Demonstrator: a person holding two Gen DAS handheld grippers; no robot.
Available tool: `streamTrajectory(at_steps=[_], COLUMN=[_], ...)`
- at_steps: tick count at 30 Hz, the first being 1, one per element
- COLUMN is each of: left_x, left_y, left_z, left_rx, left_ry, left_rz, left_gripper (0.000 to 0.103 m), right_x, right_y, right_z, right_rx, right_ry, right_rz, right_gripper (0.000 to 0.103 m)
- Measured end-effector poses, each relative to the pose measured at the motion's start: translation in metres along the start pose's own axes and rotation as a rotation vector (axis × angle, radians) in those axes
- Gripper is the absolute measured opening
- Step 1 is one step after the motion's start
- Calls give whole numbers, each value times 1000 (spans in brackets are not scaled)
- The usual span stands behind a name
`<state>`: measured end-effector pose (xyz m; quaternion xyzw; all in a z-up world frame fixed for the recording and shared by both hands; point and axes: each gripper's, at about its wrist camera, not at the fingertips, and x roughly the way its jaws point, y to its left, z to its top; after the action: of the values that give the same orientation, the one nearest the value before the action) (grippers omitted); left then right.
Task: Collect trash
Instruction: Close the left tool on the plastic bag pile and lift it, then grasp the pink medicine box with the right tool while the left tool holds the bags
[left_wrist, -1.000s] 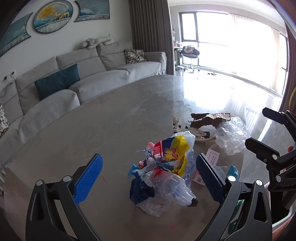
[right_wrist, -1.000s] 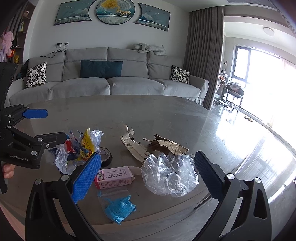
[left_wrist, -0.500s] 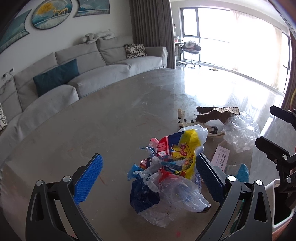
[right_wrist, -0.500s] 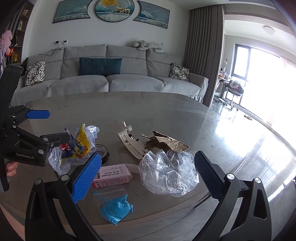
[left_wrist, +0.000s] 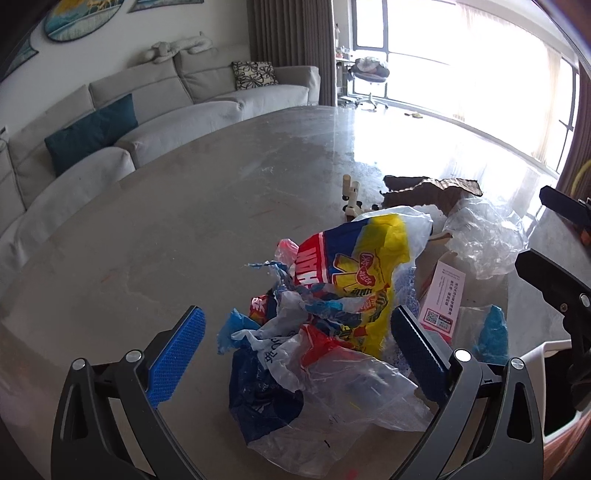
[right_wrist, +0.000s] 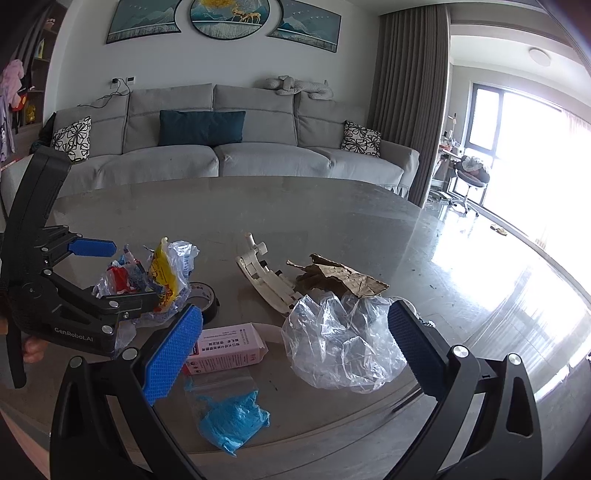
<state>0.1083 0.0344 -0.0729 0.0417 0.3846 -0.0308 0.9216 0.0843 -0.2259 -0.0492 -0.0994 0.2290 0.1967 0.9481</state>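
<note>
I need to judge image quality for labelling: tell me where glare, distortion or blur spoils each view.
Left wrist view: window light blows out the upper right and glares off the grey stone table; the colourful crumpled plastic wrapper pile stays sharp. Right wrist view: glare whitens the table's right side; fisheye bends the grey fabric sofa; the crumpled clear plastic bag stays legible.

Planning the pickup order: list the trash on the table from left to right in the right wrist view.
Colourful wrapper bundle → tape roll → pink carton → white plastic piece → crumpled clear plastic. The blue bagged item and the cardboard overlap others, so they are left out.
</note>
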Motion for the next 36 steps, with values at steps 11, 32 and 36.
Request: streamTrajectory(at_steps=[11,32,36], left_x=[2,-83,-104], left_y=[-9,5,7], left_z=[-8,-4,0], left_rx=[62,46,41], left_ry=[4,-144,-159], left_rz=[-11,103,123], left_gripper=[72,26,25], right_x=[1,-16,-19], right_y=[3,10,11], right_z=[-5,2,6], right_rx=[-17,-46,-43], right_ry=[13,-22,-37], right_rz=[-3,8,11], right_gripper=[100,100,100])
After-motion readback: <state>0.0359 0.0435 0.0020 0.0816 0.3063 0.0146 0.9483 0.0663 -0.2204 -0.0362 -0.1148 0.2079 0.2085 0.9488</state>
